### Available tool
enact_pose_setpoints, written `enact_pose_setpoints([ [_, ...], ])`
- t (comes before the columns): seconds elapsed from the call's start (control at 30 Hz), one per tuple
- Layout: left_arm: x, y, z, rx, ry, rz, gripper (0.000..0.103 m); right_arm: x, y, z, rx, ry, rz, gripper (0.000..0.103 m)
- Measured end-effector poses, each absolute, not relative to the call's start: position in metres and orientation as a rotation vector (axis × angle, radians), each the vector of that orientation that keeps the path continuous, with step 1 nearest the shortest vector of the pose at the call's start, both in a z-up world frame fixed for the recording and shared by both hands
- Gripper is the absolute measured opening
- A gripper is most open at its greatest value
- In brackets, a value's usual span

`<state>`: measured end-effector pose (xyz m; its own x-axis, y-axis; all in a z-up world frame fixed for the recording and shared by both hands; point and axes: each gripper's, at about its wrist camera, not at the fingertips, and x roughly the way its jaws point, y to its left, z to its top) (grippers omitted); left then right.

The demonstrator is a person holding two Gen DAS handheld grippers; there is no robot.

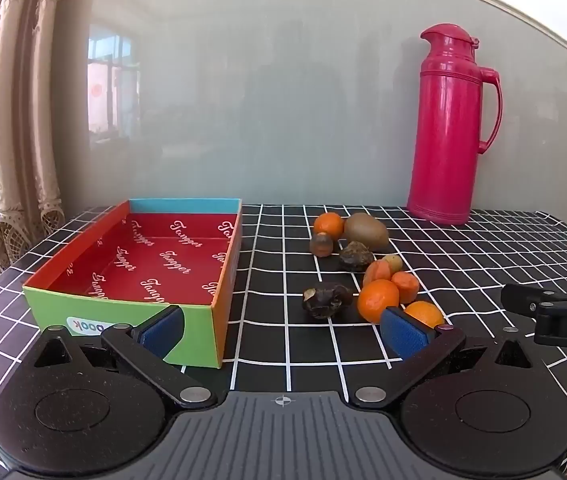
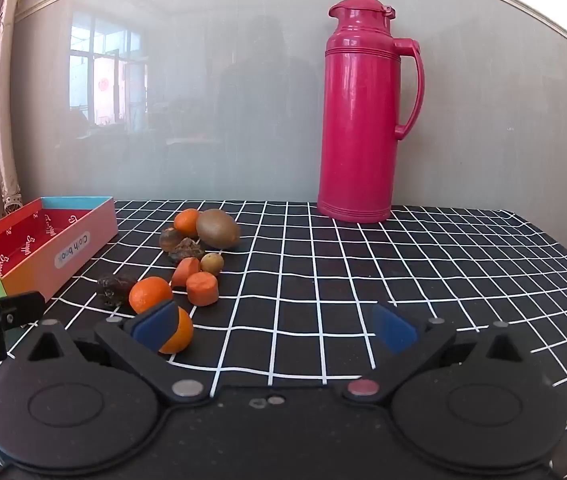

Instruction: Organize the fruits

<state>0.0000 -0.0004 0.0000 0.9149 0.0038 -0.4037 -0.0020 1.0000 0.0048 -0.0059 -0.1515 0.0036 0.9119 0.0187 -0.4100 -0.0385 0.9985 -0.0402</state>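
Note:
A pile of fruit lies on the checked tablecloth: a kiwi [image 1: 365, 231] [image 2: 218, 227], three mandarins [image 1: 378, 300] [image 2: 150, 294], carrot pieces [image 1: 405, 287] [image 2: 202, 288] and dark wrinkled fruits [image 1: 325, 300] [image 2: 115, 289]. An open box with a red inside [image 1: 143, 264] [image 2: 39, 236] stands left of the pile. My left gripper [image 1: 283, 330] is open and empty, low over the cloth in front of the box and fruit. My right gripper [image 2: 275, 326] is open and empty; its left pad partly hides the nearest mandarin [image 2: 177, 330].
A tall pink thermos jug [image 1: 449, 128] [image 2: 363, 112] stands at the back right against a grey glass wall. A curtain [image 1: 11, 120] hangs at the left. The cloth [image 2: 403, 280] stretches to the right of the fruit.

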Motion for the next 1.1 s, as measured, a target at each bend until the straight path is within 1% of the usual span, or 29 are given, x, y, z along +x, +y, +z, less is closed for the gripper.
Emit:
enact_pose_setpoints([
  [0.27,0.0082,0.0003,-0.0003,0.002,0.424,0.015,0.103,-0.0058,-0.1523,0.0038,-0.044,0.426,0.031,0.103],
  [0.3,0.0040,-0.0045,0.0054,0.005,0.423,0.011,0.103,-0.0059,-0.1524,0.0039,-0.044,0.427,0.031,0.103],
  [0.33,-0.0013,-0.0018,-0.0003,0.003,0.419,0.005,0.103,-0.0059,-0.1521,0.0038,-0.047,0.427,0.029,0.103],
  [1.1,-0.0003,-0.0017,-0.0008,0.008,0.415,0.000,0.103,-0.0042,-0.1526,0.0035,-0.041,0.431,0.030,0.103],
])
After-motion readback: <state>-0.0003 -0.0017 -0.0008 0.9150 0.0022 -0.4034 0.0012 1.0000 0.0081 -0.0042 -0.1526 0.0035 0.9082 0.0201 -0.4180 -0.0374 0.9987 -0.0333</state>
